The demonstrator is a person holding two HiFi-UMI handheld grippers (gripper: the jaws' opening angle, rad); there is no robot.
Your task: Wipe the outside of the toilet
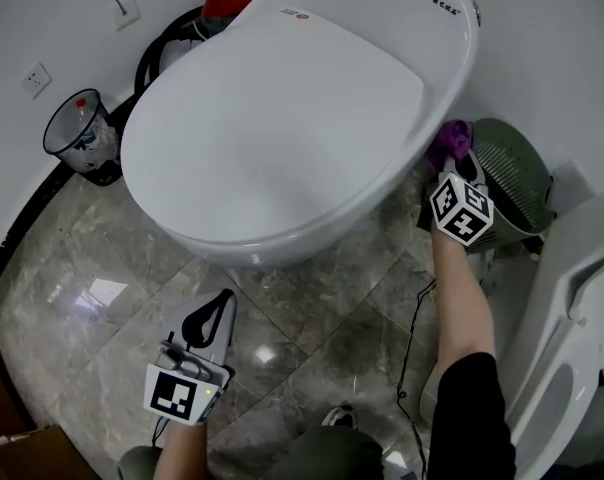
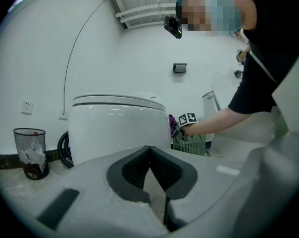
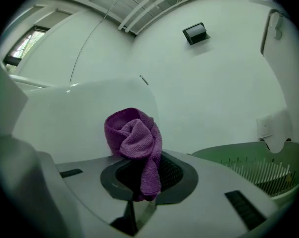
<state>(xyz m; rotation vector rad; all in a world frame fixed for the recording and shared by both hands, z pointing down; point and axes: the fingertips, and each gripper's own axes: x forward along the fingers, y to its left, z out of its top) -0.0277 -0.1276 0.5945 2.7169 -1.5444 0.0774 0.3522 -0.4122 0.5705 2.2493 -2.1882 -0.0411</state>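
1. The marble floor [image 1: 312, 308] lies under everything.
2. The white toilet [image 1: 282, 118] stands on it with the lid down.
3. A green basket [image 1: 517, 183] stands just beside the right side of the toilet.
4. A black bin [image 1: 82, 133] stands near the wall, to the left of the toilet.
5. The left gripper [image 1: 210, 318] hangs above the floor in front of the toilet, apart from it. Its jaws are pressed together at the tips and hold nothing.
6. The right gripper [image 3: 142, 175] is between the toilet and the basket, and its jaws pinch a purple cloth [image 3: 134, 138].
7. The cloth is bunched up and seems to touch the outer right side of the toilet.
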